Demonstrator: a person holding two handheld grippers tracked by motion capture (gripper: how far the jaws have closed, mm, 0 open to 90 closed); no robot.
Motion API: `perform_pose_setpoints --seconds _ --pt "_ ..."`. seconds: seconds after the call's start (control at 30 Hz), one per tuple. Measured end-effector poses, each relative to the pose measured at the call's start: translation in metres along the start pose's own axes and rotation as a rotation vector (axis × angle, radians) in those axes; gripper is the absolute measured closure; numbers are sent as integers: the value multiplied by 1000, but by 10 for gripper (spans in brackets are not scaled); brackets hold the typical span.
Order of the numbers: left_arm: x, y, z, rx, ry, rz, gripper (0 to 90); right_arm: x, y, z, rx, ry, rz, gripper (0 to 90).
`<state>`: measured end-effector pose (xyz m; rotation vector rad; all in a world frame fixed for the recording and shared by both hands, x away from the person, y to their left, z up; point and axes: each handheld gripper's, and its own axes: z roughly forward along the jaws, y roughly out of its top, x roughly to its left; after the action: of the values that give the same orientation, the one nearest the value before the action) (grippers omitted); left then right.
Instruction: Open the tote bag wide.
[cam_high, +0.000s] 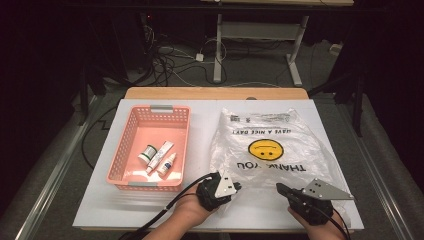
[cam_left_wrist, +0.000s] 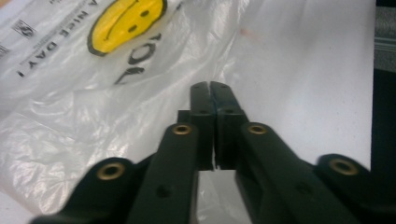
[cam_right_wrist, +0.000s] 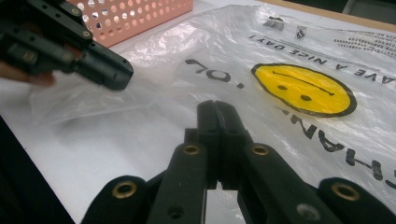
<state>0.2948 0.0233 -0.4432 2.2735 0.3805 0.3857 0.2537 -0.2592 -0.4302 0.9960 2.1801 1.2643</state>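
Low over the table, both grippers, left (cam_high: 235, 186) and right (cam_high: 281, 189), point at the plastic bag (cam_high: 270, 145), jaws clenched empty.

One plastic bag (cam_high: 267, 147), one pink basket (cam_high: 125, 150), three small items (cam_high: 159, 156) inside, two hand-held grippers (cam_high: 235, 186).

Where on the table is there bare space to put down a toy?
There is a bare strip of table between the pink basket and the plastic bag. Another runs along the near edge, in front of the basket. The middle front is crowded by the left gripper and right gripper.
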Motion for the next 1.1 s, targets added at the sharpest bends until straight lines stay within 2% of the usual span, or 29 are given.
perform_pose_setpoints --seconds 0.07,0.1,0.17,0.2,0.33,0.47,0.57,0.6,0.7,0.73,0.83,0.93,0.97,1.0,1.03,1.1 --pt "2 3 -2 -6 -7 -6 883 0 -1 1 4 0 -5 900" --pt "2 8 -6 -35 -7 -8 883 0 -2 1 5 1 -5 900" --pt "1 11 -8 -45 -6 -6 884 0 -2 1 8 1 -3 900" --pt "1 17 -11 -69 -16 -6 884 0 -3 2 14 1 2 900" --pt "0 26 -14 -90 -16 3 884 0 -4 2 14 -1 -1 900" --pt "2 40 -13 -117 -14 3 884 4 -2 -7 -23 -13 19 761" --pt "5 44 -12 -127 -14 -8 884 9 0 -12 -45 -2 24 756" --pt "8 50 -11 -137 -16 -14 884 17 1 -12 -43 17 5 751" --pt "9 55 -12 -149 -13 -11 884 27 -1 -4 -13 48 -14 724" --pt "12 59 -16 -167 -7 -15 884 28 -2 0 0 53 -18 717" --pt "19 63 -22 -190 10 -25 884 30 -8 7 39 60 -3 663" --pt "28 62 -29 -209 29 -48 884 26 -18 12 88 -5 19 515" --pt "28 62 -29 -209 29 -48 884 22 -22 14 107 -27 55 438" --pt "30 62 -30 -216 33 -57 884 22 -22 14 107 -27 55 438" --pt "33 61 -33 -224 35 -68 884 15 -30 17 150 -84 95 288" --pt "34 60 -33 -224 35 -68 884 7 -36 19 170 -132 123 205"
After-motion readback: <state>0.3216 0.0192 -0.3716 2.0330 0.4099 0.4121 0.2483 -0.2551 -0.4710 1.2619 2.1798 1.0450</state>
